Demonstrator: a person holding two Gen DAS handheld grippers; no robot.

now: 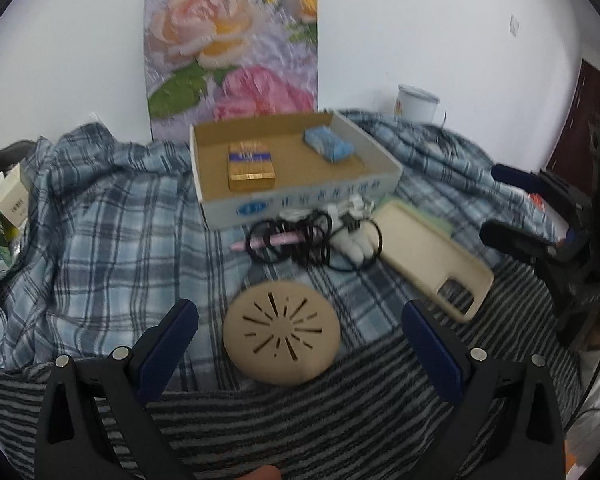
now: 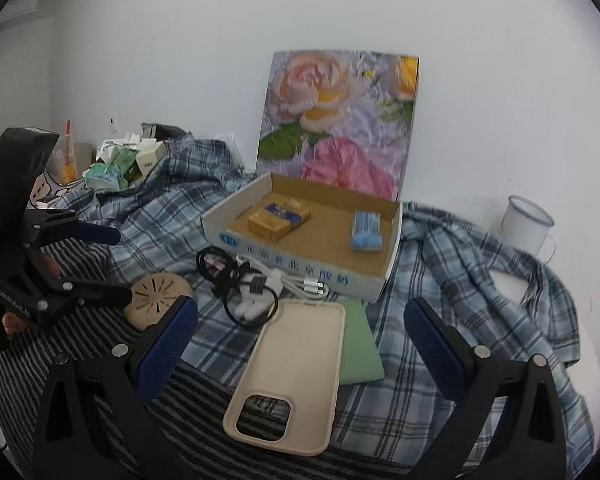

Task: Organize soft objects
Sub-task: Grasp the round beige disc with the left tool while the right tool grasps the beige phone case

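Observation:
My left gripper (image 1: 300, 320) is open, its fingers either side of a round beige slotted pad (image 1: 281, 332) on the cloth; the pad also shows in the right wrist view (image 2: 156, 294). My right gripper (image 2: 300, 320) is open over a beige phone case (image 2: 292, 376), also in the left wrist view (image 1: 432, 256), beside a green pad (image 2: 358, 344). A shallow cardboard box (image 1: 300, 204) holds a gold packet (image 1: 250, 166) and a blue packet (image 1: 328, 144). A tangle of black and white cables (image 1: 316, 236) with a pink pen (image 1: 272, 241) lies before the box.
A plaid cloth (image 1: 100, 216) and striped cloth (image 1: 300, 420) cover the surface. A flower picture (image 1: 232, 52) leans on the wall behind the box. A white enamel mug (image 2: 528, 228) stands at the right. Cartons and clutter (image 2: 124, 164) sit at the far left.

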